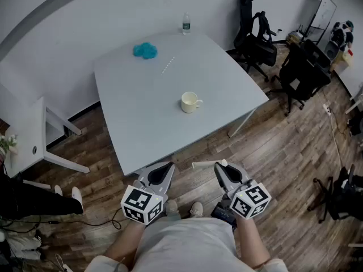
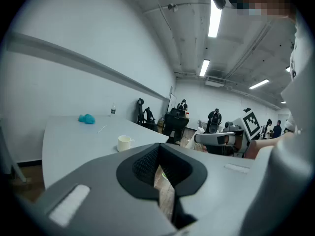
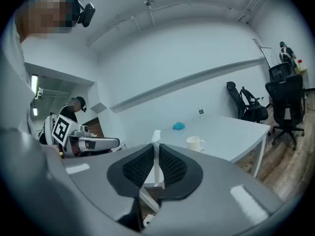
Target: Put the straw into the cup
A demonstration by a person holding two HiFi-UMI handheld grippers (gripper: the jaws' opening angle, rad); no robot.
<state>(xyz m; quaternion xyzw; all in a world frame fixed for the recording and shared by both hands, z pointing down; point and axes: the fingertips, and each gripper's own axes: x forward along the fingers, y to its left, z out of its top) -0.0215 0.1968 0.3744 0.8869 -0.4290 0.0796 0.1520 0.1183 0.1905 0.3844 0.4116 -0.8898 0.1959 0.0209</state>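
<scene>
A cream mug point(image 1: 191, 102) stands near the middle of the grey table point(image 1: 142, 123), handle to the right; it also shows in the gripper views point(image 2: 124, 142) point(image 3: 195, 142). My right gripper point(image 1: 220, 167) point(image 3: 156, 150) is held off the table's near edge, shut on a white straw point(image 1: 203, 164) point(image 3: 156, 157) that sticks out sideways toward the left gripper. My left gripper point(image 1: 166, 169) point(image 2: 158, 154) is beside it, jaws together with nothing between them. Both are well short of the mug.
A blue crumpled cloth point(image 1: 145, 50), a thin white strip point(image 1: 166, 66) and a water bottle point(image 1: 186, 23) lie at the table's far side. Black office chairs point(image 1: 258, 44) stand to the right, a white side table point(image 1: 34, 140) to the left. People stand in the background.
</scene>
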